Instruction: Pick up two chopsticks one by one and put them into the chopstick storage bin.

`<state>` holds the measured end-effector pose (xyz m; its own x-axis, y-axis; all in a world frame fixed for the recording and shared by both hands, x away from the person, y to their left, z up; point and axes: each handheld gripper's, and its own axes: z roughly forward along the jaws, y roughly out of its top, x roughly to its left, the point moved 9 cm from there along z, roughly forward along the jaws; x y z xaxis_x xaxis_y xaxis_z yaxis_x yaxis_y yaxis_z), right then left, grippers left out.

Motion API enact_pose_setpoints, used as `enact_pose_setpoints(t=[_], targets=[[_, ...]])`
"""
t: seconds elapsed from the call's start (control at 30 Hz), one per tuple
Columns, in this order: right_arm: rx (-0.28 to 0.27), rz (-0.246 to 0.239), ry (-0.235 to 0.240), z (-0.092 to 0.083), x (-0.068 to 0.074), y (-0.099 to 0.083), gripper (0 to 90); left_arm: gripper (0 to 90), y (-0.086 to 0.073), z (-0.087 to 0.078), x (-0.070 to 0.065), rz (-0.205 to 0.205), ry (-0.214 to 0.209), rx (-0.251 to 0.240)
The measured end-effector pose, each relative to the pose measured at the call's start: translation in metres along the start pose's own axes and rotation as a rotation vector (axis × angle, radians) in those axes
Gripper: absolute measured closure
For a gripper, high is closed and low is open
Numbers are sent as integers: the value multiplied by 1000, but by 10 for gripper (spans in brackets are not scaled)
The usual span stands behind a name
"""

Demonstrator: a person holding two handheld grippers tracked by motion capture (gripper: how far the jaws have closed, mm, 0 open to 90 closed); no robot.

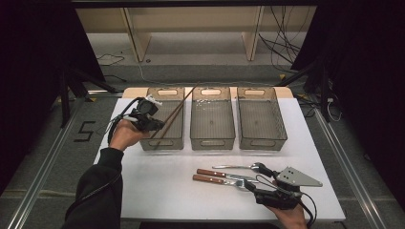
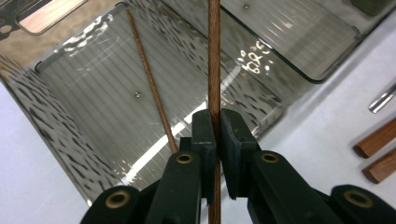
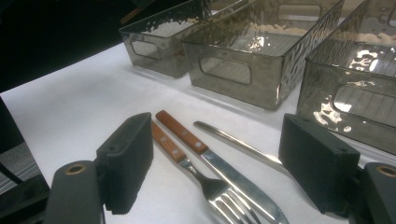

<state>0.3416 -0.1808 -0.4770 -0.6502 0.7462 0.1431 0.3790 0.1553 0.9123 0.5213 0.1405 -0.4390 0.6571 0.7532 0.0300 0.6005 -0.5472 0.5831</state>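
Left gripper is clamping a wooden chopstick lengthwise above the leftmost bin, where another chopstick is lying, while right gripper is hovering wide open over the fork on the counter.

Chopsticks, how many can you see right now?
2. One chopstick is clamped between the left gripper fingers, above the left bin. The other chopstick lies slanted inside that bin. More could be hidden, but none seems to be.
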Motion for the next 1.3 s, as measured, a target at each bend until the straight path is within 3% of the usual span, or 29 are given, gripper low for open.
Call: enact_pose_setpoints(t=[0.3,0.5,0.87,1.17,1.3], targets=[[-2,1,0,0,0,0,269,843,-3,10,30,-74,48,9],[0,2,1,0,0,0,269,843,-8,16,42,-97,75,15],[0,2,0,0,0,0,269,842,-18,24,49,-158,80,14],[1,2,-2,0,0,0,269,841,-26,31,52,-185,83,49],[1,3,-1,0,0,0,268,835,-28,33,53,-221,87,60]])
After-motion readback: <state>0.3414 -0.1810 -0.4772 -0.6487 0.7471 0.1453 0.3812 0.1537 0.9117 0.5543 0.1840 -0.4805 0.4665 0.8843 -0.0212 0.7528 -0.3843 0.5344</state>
